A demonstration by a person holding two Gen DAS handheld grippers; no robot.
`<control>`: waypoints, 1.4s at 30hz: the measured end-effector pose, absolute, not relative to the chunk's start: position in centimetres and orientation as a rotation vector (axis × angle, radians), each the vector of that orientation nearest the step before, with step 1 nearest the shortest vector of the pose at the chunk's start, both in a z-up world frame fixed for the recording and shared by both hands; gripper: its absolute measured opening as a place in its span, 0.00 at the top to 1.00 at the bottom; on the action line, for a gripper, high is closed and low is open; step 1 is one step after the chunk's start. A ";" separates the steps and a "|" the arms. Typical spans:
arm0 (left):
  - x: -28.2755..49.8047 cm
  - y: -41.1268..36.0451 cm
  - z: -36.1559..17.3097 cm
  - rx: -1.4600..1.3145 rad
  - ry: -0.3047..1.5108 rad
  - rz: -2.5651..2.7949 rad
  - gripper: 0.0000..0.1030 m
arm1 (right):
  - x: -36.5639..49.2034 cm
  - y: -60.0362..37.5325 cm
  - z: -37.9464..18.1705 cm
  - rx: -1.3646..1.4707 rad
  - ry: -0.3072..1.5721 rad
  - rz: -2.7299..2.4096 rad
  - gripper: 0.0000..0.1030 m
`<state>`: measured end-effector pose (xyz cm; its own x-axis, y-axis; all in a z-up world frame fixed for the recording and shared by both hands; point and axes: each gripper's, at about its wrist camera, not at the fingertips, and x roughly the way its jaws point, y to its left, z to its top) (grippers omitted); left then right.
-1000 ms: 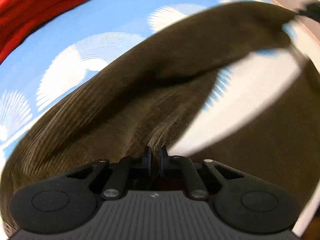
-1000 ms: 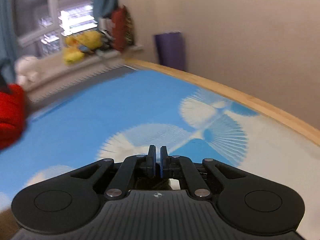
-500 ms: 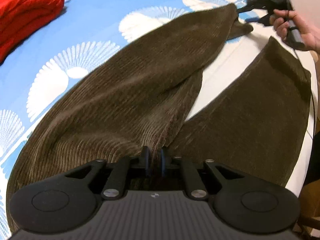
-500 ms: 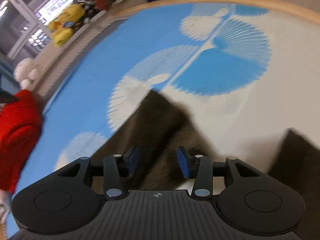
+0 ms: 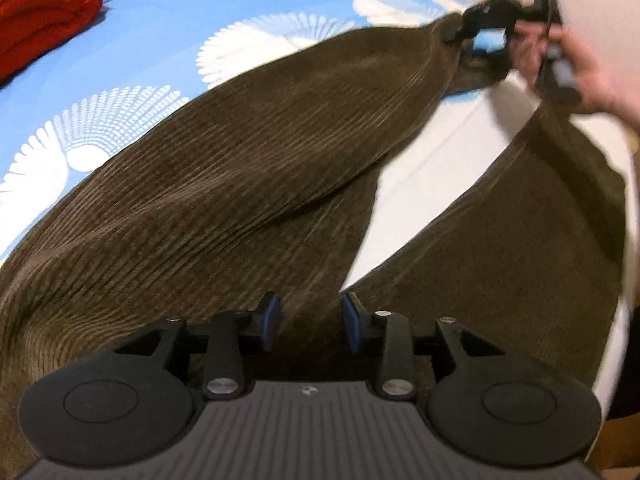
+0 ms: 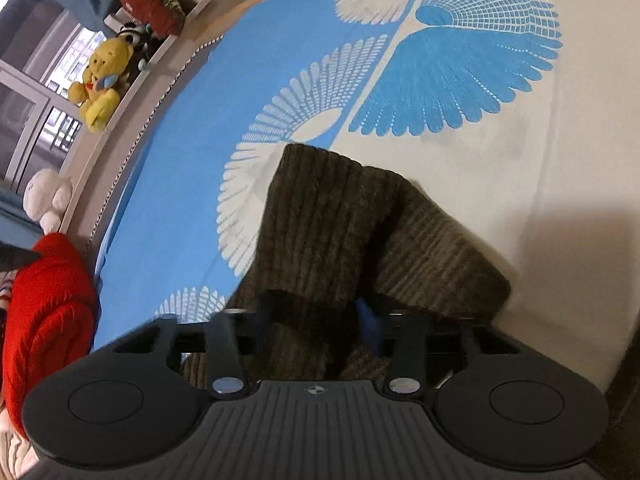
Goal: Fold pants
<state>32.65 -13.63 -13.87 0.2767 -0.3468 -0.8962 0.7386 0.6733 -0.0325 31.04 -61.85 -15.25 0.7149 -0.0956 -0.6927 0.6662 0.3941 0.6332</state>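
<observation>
Fingers [image 6: 266, 312] closing on unlabelled pants [image 6: 328, 216].

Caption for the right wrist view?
Right gripper closing on the brown corduroy pants hem over the blue-and-white bedspread.

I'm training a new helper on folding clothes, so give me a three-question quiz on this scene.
1. True or false: the brown pants lie on a bedsheet printed in blue and white.
2. What is between the fingers of the right claw: A) a leg end of the pants, B) the red blanket, C) nothing?
3. What yellow thing sits on the window ledge?

Key: 1 true; 2 A, cloth sits between the closing jaws; 3 a stuffed bear.
</observation>
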 end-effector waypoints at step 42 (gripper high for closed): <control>28.0 0.4 -2.4 0.088 0.853 -0.547 0.57 | 11.4 -62.0 -4.9 0.870 0.544 -0.797 0.59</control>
